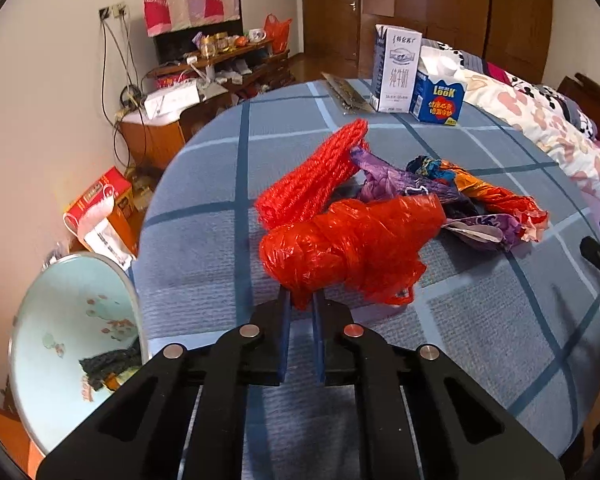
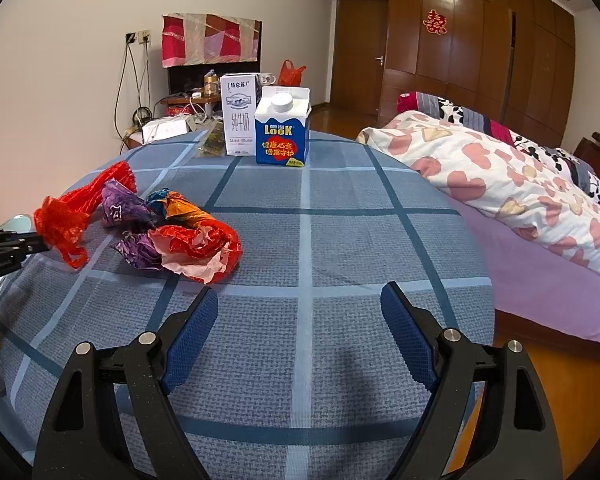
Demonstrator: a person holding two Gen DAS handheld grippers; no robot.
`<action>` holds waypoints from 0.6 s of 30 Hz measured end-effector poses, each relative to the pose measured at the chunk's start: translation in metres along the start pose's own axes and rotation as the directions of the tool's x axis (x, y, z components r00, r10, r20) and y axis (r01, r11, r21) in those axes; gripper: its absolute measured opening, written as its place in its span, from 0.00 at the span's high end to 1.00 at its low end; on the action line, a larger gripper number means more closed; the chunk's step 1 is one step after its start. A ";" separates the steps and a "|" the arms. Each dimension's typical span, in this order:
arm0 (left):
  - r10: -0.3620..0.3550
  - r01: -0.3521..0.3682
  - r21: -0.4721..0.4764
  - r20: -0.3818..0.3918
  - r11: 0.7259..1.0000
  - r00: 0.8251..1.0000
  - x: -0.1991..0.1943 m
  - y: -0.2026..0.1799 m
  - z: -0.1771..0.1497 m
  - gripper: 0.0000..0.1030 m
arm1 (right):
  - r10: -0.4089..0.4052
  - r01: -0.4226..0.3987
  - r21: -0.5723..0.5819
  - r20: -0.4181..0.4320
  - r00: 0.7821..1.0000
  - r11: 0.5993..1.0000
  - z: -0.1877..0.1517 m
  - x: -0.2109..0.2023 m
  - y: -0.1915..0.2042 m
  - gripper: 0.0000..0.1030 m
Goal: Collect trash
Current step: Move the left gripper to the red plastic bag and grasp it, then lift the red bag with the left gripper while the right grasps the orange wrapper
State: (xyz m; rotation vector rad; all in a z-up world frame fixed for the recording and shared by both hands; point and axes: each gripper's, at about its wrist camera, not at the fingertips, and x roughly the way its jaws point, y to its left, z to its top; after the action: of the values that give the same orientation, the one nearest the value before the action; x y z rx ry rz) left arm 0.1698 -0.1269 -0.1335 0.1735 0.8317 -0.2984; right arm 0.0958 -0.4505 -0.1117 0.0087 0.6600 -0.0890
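My left gripper [image 1: 301, 300] is shut on a crumpled red plastic bag [image 1: 352, 240] at the near end of a trash pile on the blue checked table [image 1: 480, 320]. Behind the bag lie a red mesh net [image 1: 316, 176], a purple wrapper [image 1: 400, 180] and an orange-red wrapper [image 1: 508, 200]. In the right wrist view the bag [image 2: 62, 220] hangs from the left gripper [image 2: 40, 242] at the left edge, beside the wrappers [image 2: 192, 240]. My right gripper [image 2: 300, 312] is open and empty above the table's near part.
Two milk cartons, a white one [image 2: 238, 114] and a blue one [image 2: 282, 128], stand at the table's far edge. A pale bin [image 1: 76, 344] with some trash inside sits left of the table. A bed with a quilt [image 2: 520, 192] lies to the right.
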 end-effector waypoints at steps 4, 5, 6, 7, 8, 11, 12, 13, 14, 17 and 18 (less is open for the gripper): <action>-0.012 0.012 -0.022 0.019 1.000 1.000 -0.013 0.007 0.001 0.92 | 0.006 -0.006 0.020 -0.001 1.000 1.000 0.004 0.001 -0.002 0.20; -0.014 0.015 -0.037 0.030 0.999 0.999 -0.019 0.011 0.001 0.92 | 0.005 -0.005 0.021 0.001 1.000 1.000 0.008 0.002 -0.001 0.20; -0.012 0.013 -0.042 0.036 0.999 0.999 -0.021 0.013 0.002 0.92 | 0.004 -0.004 0.020 0.004 1.000 1.000 0.011 0.003 0.000 0.20; -0.005 0.007 -0.049 0.042 0.999 0.999 -0.025 0.015 0.003 0.92 | 0.002 -0.002 0.022 0.009 1.000 1.000 0.016 0.004 0.002 0.20; 0.003 0.000 -0.060 0.050 0.998 0.999 -0.029 0.018 0.003 0.92 | 0.003 -0.004 0.024 0.012 1.000 1.000 0.020 0.005 0.003 0.20; 0.008 -0.002 -0.092 0.066 0.996 0.998 -0.036 0.028 0.003 0.92 | 0.020 -0.021 0.036 0.022 1.000 0.999 0.036 0.011 0.012 0.20; 0.013 -0.007 -0.095 0.069 0.996 0.998 -0.037 0.030 0.003 0.92 | 0.031 -0.031 0.037 0.017 0.999 0.999 0.042 0.016 0.017 0.20; 0.023 -0.016 -0.098 0.072 0.995 0.997 -0.037 0.033 0.002 0.92 | 0.037 -0.038 0.036 0.012 0.999 0.999 0.044 0.019 0.019 0.20; 0.029 -0.022 -0.102 0.072 0.994 0.997 -0.036 0.035 0.001 0.92 | 0.043 -0.043 0.026 -0.005 0.999 0.999 0.049 0.027 0.027 0.20; 0.043 -0.036 -0.117 0.065 0.993 0.997 -0.034 0.043 -0.003 0.92 | 0.044 -0.043 0.006 -0.072 0.996 0.999 0.056 0.050 0.041 0.20; 0.043 -0.035 -0.120 0.063 0.992 0.997 -0.034 0.044 -0.004 0.92 | 0.049 -0.049 0.010 -0.094 0.994 0.999 0.055 0.057 0.042 0.21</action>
State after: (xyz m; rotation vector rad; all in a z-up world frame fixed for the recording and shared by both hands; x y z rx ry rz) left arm 0.1604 -0.0777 -0.1093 0.0686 0.7783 -0.2165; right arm 0.1782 -0.4157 -0.1038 0.0369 0.7530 -0.0442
